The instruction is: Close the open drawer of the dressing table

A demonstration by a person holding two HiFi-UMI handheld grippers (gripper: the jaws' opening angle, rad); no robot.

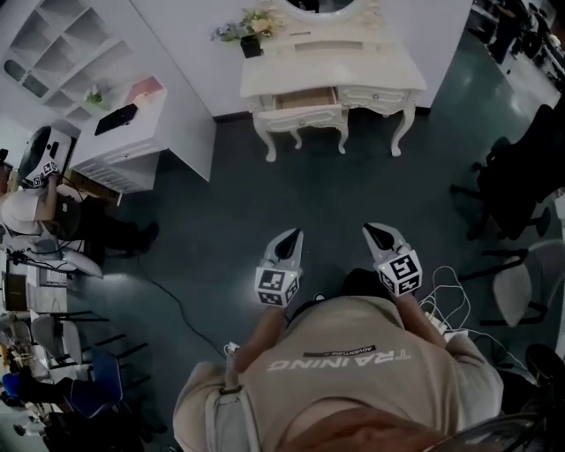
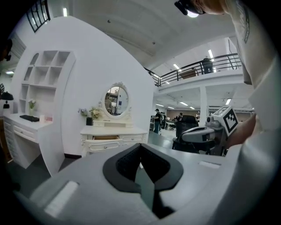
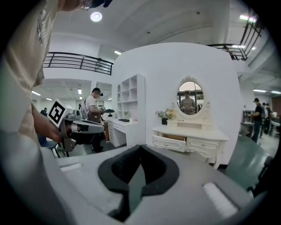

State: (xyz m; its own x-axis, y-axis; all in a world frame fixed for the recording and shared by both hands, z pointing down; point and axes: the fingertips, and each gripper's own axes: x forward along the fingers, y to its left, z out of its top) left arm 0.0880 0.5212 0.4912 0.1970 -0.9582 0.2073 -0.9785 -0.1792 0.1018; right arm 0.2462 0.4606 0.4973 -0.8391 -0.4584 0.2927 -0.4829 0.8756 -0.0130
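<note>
So, the count: two grippers, one dressing table, and two drawers on its front. The left drawer was pulled out with the brown inside showing, and the right drawer was flush and shut. There was one oval mirror on top of the table and one bunch of flowers at its left end. In the head view the table sat at the top center of the frame, against the white wall. The left gripper and right gripper were down in the lower middle, side by side, both pointing up toward it. A wide stretch of dark floor lay in between, so the open drawer was well apart from both. It was straight up the frame from the left gripper and up and to the left of the right one. Each gripper view showed its own jaws with the tips pressed together and nothing between them. One white desk stood at the upper left, and one person sat at the left edge.
</note>
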